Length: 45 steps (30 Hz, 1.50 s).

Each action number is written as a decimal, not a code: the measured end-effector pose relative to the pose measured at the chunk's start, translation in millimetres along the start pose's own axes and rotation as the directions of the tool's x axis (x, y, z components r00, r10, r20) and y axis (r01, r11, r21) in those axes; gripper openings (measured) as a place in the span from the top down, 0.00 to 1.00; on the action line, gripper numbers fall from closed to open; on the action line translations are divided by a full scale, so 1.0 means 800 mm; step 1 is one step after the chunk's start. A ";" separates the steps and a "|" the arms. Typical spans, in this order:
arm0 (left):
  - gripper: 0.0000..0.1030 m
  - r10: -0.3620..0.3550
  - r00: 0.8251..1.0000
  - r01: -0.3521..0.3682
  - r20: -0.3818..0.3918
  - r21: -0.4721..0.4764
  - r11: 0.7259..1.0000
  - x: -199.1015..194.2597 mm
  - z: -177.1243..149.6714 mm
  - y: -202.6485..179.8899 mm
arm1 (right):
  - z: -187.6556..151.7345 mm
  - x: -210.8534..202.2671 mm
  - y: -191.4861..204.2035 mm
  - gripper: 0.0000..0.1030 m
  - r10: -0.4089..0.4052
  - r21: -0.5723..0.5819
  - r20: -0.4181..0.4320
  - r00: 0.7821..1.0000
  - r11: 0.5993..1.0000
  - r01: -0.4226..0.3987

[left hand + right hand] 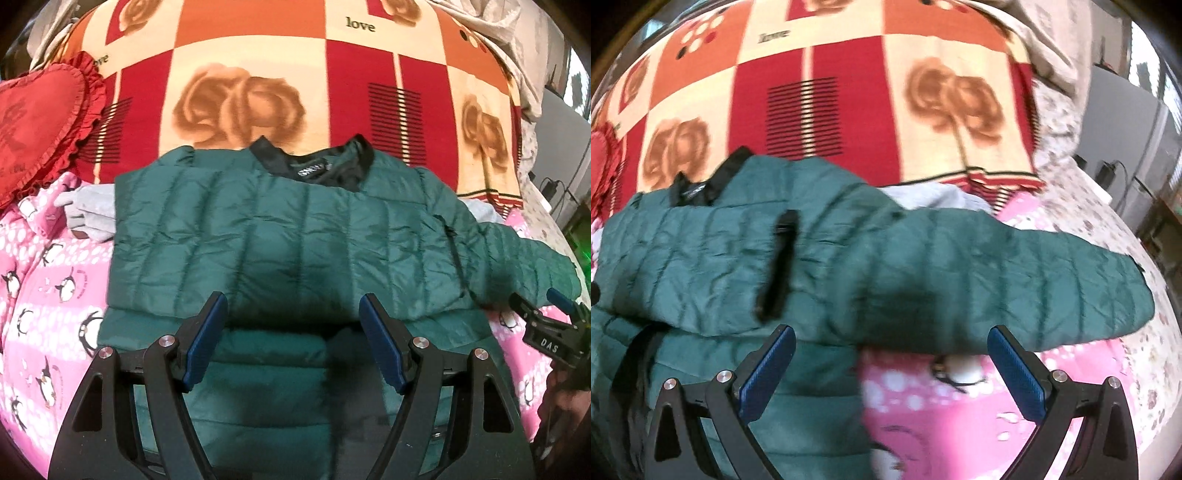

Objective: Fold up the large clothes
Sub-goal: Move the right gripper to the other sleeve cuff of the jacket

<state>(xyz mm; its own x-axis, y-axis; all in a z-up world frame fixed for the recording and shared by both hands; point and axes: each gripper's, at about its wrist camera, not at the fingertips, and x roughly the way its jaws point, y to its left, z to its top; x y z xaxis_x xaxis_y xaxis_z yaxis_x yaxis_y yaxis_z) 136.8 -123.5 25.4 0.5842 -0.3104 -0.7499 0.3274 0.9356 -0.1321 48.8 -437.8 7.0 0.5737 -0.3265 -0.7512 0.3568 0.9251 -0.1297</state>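
Note:
A dark green quilted jacket lies flat on the bed, black collar at the far side. Its left side is folded in over the body; its right sleeve stretches out to the right. My left gripper is open and empty, hovering over the jacket's near hem. My right gripper is open and empty, just in front of the outstretched sleeve. It also shows at the right edge of the left wrist view. A black pocket zip runs down the jacket's body.
The jacket rests on a pink penguin-print blanket over a red, orange and cream rose blanket. A red heart-shaped frilled pillow sits far left. A grey garment sticks out from under the jacket. Furniture and cables stand beyond the bed's right edge.

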 end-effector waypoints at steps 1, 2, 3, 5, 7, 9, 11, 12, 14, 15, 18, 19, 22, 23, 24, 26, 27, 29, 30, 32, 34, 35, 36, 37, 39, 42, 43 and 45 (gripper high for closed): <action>0.28 -0.004 1.000 0.004 -0.002 0.002 1.000 0.000 0.000 -0.003 | -0.001 0.001 -0.009 0.01 -0.004 0.012 -0.002 1.000 1.000 0.004; 0.28 -0.010 1.000 0.010 -0.005 0.004 1.000 0.001 0.000 -0.008 | 0.000 0.003 -0.023 0.01 -0.009 0.029 -0.005 1.000 1.000 0.009; 0.28 -0.013 1.000 0.013 -0.007 0.006 1.000 0.002 0.001 -0.011 | 0.000 0.004 -0.033 0.01 -0.016 0.039 -0.009 1.000 0.999 0.017; 0.28 -0.014 1.000 0.014 -0.006 0.012 1.000 0.003 0.001 -0.018 | 0.001 0.008 -0.049 0.01 -0.034 0.047 -0.015 0.999 0.998 0.035; 0.28 -0.011 1.000 0.011 -0.007 0.024 1.000 0.005 0.001 -0.026 | 0.001 0.012 -0.067 0.01 -0.061 0.049 -0.020 0.998 0.997 0.062; 0.28 -0.012 1.000 0.012 -0.011 0.031 0.999 0.007 0.000 -0.033 | 0.001 0.015 -0.082 0.01 -0.078 0.058 -0.021 0.997 0.995 0.080; 0.28 -0.012 1.000 0.012 -0.015 0.037 0.999 0.009 0.000 -0.038 | -0.001 0.018 -0.097 0.01 -0.090 0.075 -0.024 0.996 0.993 0.091; 0.28 -0.012 1.000 0.013 -0.017 0.041 0.999 0.011 -0.001 -0.042 | -0.001 0.019 -0.104 0.01 -0.095 0.085 -0.026 0.995 0.992 0.097; 0.28 -0.011 1.000 0.012 -0.022 0.050 0.999 0.014 -0.003 -0.047 | -0.004 0.022 -0.117 0.01 -0.100 0.104 -0.030 0.995 0.989 0.102; 0.28 -0.011 1.000 0.012 -0.024 0.052 0.999 0.015 -0.004 -0.049 | -0.005 0.022 -0.123 0.01 -0.102 0.111 -0.032 0.994 0.988 0.105; 0.28 -0.010 0.999 0.012 -0.032 0.061 0.998 0.019 -0.007 -0.052 | -0.009 0.027 -0.141 0.01 -0.114 0.134 -0.041 0.993 0.984 0.118; 0.28 -0.008 0.999 0.010 -0.033 0.063 0.998 0.021 -0.007 -0.053 | -0.010 0.027 -0.144 0.01 -0.117 0.139 -0.043 0.992 0.983 0.122; 0.28 -0.007 0.999 0.009 -0.039 0.061 0.998 0.025 -0.008 -0.054 | -0.013 0.030 -0.157 0.01 -0.127 0.152 -0.047 0.991 0.979 0.133; 0.28 -0.007 0.999 0.009 -0.040 0.060 0.998 0.026 -0.008 -0.054 | -0.014 0.031 -0.159 0.01 -0.129 0.155 -0.048 0.990 0.979 0.135; 0.28 -0.006 0.999 0.009 -0.041 0.060 0.998 0.027 -0.008 -0.055 | -0.015 0.031 -0.161 0.01 -0.131 0.156 -0.049 0.990 0.978 0.137; 0.28 -0.005 0.999 0.007 -0.041 0.058 0.998 0.029 -0.009 -0.055 | -0.016 0.034 -0.165 0.01 -0.133 0.160 -0.054 0.990 0.977 0.140; 0.28 -0.004 0.999 0.006 -0.041 0.059 0.998 0.029 -0.009 -0.055 | -0.017 0.034 -0.166 0.01 -0.133 0.161 -0.055 0.990 0.977 0.140; 0.28 0.003 0.999 -0.001 -0.041 0.062 0.998 0.031 -0.009 -0.056 | -0.018 0.036 -0.167 0.01 -0.134 0.163 -0.056 0.989 0.976 0.141; 0.28 0.009 0.999 -0.006 -0.041 0.065 0.998 0.032 -0.010 -0.057 | -0.018 0.037 -0.168 0.01 -0.135 0.163 -0.058 0.989 0.976 0.143; 0.28 0.023 0.999 -0.021 -0.038 0.072 0.997 0.034 -0.011 -0.058 | -0.018 0.039 -0.169 0.01 -0.133 0.163 -0.062 0.989 0.976 0.142; 0.28 0.034 0.999 -0.031 -0.039 0.078 0.996 0.036 -0.012 -0.057 | -0.019 0.040 -0.169 0.01 -0.132 0.162 -0.065 0.989 0.977 0.141; 0.28 0.042 0.998 -0.038 -0.041 0.079 0.996 0.038 -0.012 -0.057 | -0.019 0.041 -0.169 0.01 -0.132 0.162 -0.066 0.989 0.977 0.141; 0.28 0.049 0.998 -0.046 -0.041 0.078 0.996 0.039 -0.013 -0.057 | -0.018 0.041 -0.169 0.01 -0.131 0.162 -0.066 0.989 0.977 0.140; 0.28 0.060 0.997 -0.057 -0.039 0.078 0.995 0.040 -0.014 -0.057 | -0.018 0.041 -0.169 0.01 -0.132 0.163 -0.066 0.989 0.977 0.141; 0.28 0.076 0.996 -0.073 -0.035 0.085 0.994 0.040 -0.016 -0.056 | -0.018 0.041 -0.170 0.01 -0.134 0.165 -0.066 0.989 0.976 0.143; 0.28 0.101 0.995 -0.099 -0.022 0.096 0.991 0.040 -0.016 -0.055 | -0.017 0.042 -0.173 0.01 -0.132 0.174 -0.071 0.989 0.974 0.143; 0.28 0.111 0.994 -0.109 -0.017 0.096 0.989 0.040 -0.017 -0.055 | -0.017 0.042 -0.174 0.01 -0.133 0.177 -0.072 0.989 0.974 0.144; 0.28 0.115 0.993 -0.113 -0.018 0.096 0.989 0.041 -0.017 -0.054 | -0.016 0.042 -0.177 0.01 -0.136 0.177 -0.073 0.988 0.973 0.147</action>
<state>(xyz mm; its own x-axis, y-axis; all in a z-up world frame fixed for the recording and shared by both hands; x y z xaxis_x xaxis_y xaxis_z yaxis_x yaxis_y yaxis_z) 132.0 -172.0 -2.3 0.6048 -0.1978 -0.7714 0.3294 0.9441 0.0162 8.4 -576.9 -8.1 0.4646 -0.4342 -0.7718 0.5623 0.8179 -0.1217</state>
